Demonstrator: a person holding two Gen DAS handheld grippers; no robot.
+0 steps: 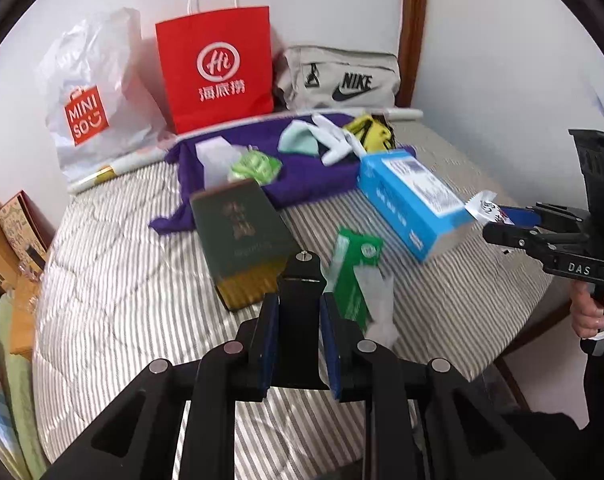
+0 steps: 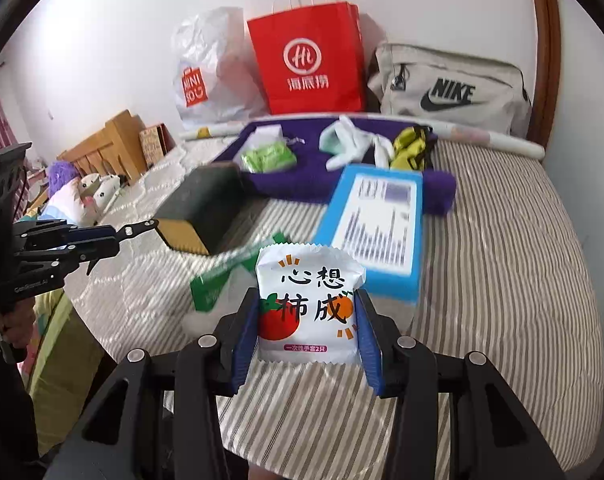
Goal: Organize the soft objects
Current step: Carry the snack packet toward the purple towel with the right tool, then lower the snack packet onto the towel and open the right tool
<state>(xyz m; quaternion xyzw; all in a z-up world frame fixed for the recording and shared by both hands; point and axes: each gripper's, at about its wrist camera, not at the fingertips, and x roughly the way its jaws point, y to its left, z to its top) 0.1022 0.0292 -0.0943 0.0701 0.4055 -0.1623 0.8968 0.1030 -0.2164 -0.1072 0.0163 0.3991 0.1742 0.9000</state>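
The right gripper (image 2: 308,340) is clenched on a white snack packet (image 2: 309,304), 1 blue pad pressing each side, and holds it above the striped mattress (image 2: 502,280) near its front edge. The packet carries 4 large characters — 心想柿成 — with a tomato and an orange drawn beside them; the small pink strip below is too fine to read. The left gripper (image 1: 300,320) has its 2 blue pads set close together with only a black part of its own frame between them; it grasps nothing, hanging above the mattress just short of a green-and-white pack (image 1: 356,280) and a dark green box (image 1: 242,240) whose gold lettering is blurred.

Further in lies a blue box (image 2: 376,224) with a printed label too smeared to read, and beyond it a purple cloth (image 2: 302,176) spread toward the back edge, bearing a green pouch (image 2: 268,156), white gloves or socks (image 2: 354,144) and a yellow-and-black item (image 2: 412,148). Against the wall along the back edge stand a white MINISO bag (image 2: 206,72), a red paper bag (image 2: 306,60) marked "Hi" and 海底捞, and a grey NIKE pouch (image 2: 450,88).

The step in hand looks like carrying the packet to its place. The next move calls for choosing that place — likely the purple cloth or 1 of the bags — and lifting over the blue box without squeezing the packet harder.
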